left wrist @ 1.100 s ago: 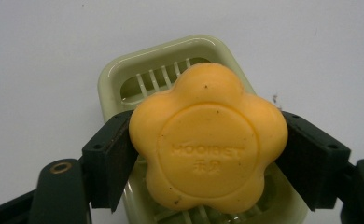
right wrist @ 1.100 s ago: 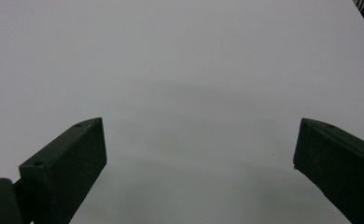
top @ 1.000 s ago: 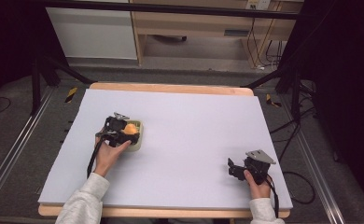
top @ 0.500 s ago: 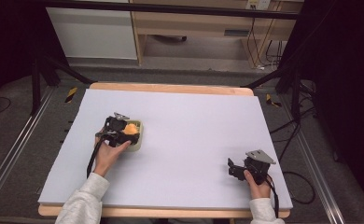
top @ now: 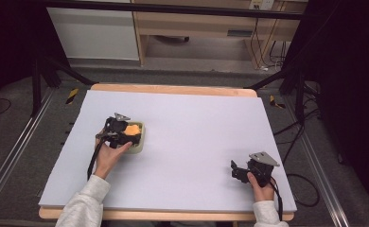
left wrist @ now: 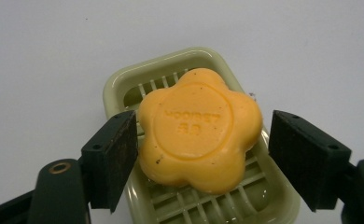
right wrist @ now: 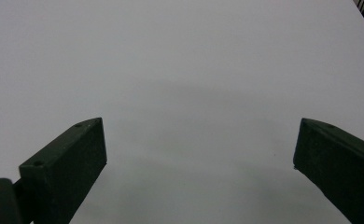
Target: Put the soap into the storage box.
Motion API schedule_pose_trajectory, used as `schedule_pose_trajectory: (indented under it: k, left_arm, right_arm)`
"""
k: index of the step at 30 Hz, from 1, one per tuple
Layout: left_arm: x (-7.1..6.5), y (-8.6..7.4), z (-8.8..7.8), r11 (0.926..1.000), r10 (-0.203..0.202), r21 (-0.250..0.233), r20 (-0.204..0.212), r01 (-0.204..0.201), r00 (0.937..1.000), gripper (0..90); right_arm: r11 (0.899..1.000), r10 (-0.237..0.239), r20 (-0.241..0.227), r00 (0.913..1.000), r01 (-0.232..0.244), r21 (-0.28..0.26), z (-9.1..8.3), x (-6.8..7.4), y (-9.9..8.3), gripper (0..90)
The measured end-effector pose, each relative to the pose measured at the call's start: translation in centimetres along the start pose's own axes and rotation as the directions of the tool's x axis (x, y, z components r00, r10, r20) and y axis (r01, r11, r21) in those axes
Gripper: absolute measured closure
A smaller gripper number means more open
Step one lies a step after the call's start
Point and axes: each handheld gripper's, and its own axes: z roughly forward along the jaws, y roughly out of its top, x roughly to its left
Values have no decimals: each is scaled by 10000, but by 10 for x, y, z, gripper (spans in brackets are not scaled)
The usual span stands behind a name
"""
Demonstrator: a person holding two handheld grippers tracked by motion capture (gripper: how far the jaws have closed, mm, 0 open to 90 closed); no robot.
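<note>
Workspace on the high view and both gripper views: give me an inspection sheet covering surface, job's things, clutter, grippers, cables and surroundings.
Surface: pale mat on a wooden table, bare apart from the job's things.
Job's things: orange flower-shaped soap lying in a green slatted soap dish.
Clutter: nothing seen.
Grippers: left claw straddles the soap, jaws just closed a little, a gap on one side; right claw open over bare mat.
Cables: one black cable trails from the left claw, another from the right; loose cables on the floor.
Surroundings: wooden furniture behind, dark frame legs, grey floor.
</note>
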Motion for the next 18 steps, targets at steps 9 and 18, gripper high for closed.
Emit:
schedule_pose_trajectory:
  k: [9,18]
  left_arm:
    - [1,-1,1,9998,172,67,-36,-171,9998,268]
    - [0,-1,0,9997,175,158,1,-175,9998,266]
  right_arm:
    - [10000,-3,17,10000,3,0,0,0,0,31]
    - [10000,7,20,10000,-7,-5,0,0,0,31]
